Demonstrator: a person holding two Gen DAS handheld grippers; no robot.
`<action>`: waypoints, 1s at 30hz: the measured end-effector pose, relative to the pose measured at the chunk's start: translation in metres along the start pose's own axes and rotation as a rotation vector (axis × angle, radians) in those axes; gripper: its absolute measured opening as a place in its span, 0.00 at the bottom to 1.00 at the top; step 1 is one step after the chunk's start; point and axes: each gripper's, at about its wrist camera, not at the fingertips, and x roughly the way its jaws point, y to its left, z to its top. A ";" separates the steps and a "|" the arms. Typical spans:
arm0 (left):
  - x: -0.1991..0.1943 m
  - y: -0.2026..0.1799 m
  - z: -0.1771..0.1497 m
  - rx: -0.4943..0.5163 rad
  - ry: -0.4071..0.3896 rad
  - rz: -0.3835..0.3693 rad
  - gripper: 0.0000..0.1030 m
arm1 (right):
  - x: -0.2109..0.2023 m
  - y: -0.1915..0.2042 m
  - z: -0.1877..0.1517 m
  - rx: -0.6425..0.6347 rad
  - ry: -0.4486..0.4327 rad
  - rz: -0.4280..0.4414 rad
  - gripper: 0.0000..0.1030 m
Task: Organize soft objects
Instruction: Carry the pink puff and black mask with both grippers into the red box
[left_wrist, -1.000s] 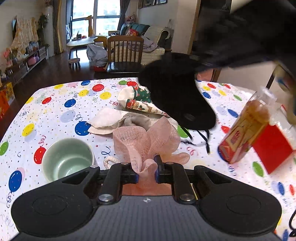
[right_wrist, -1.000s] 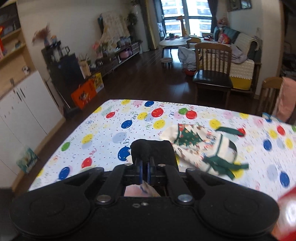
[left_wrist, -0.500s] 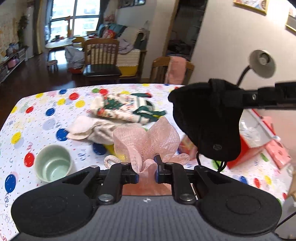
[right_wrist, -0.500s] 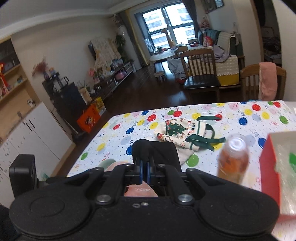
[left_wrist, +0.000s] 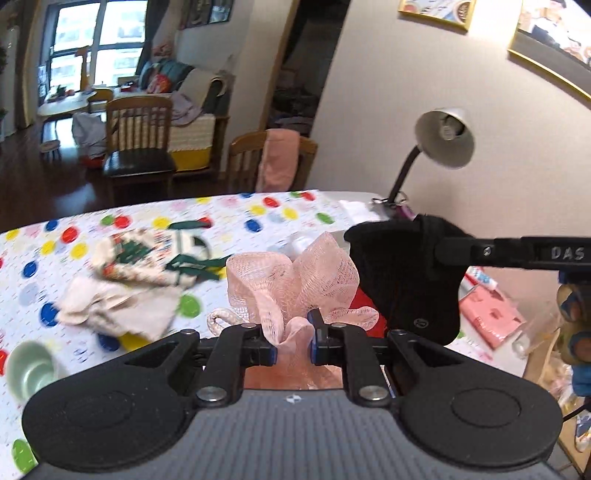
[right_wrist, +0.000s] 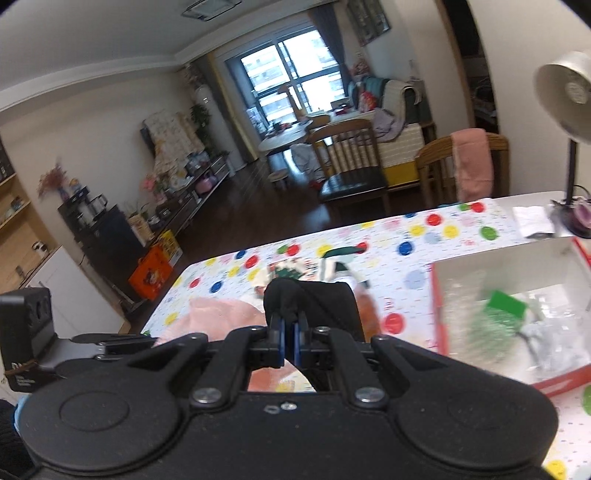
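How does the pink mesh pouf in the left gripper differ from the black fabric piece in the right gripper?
The pink mesh pouf is pale, see-through netting gathered into ruffles; the black fabric piece is dark, opaque and smooth. The pouf fans upward above the left gripper, while the black piece hangs down from the right gripper. Both are soft, pinched between shut jaws and held off the dotted tablecloth.

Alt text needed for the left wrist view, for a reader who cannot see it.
The left gripper pinches a pink mesh bath pouf above a polka-dot tablecloth. Beside it, the right gripper dangles a black cloth item; patterned fabrics lie behind.
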 end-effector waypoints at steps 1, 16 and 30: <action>0.002 -0.008 0.004 0.006 -0.002 -0.007 0.15 | -0.004 -0.008 0.001 0.006 -0.005 -0.012 0.03; 0.072 -0.125 0.058 0.113 -0.005 -0.078 0.15 | -0.043 -0.118 0.029 0.039 0.014 -0.189 0.03; 0.164 -0.195 0.089 0.166 0.052 -0.036 0.15 | -0.030 -0.203 0.063 0.011 0.044 -0.209 0.03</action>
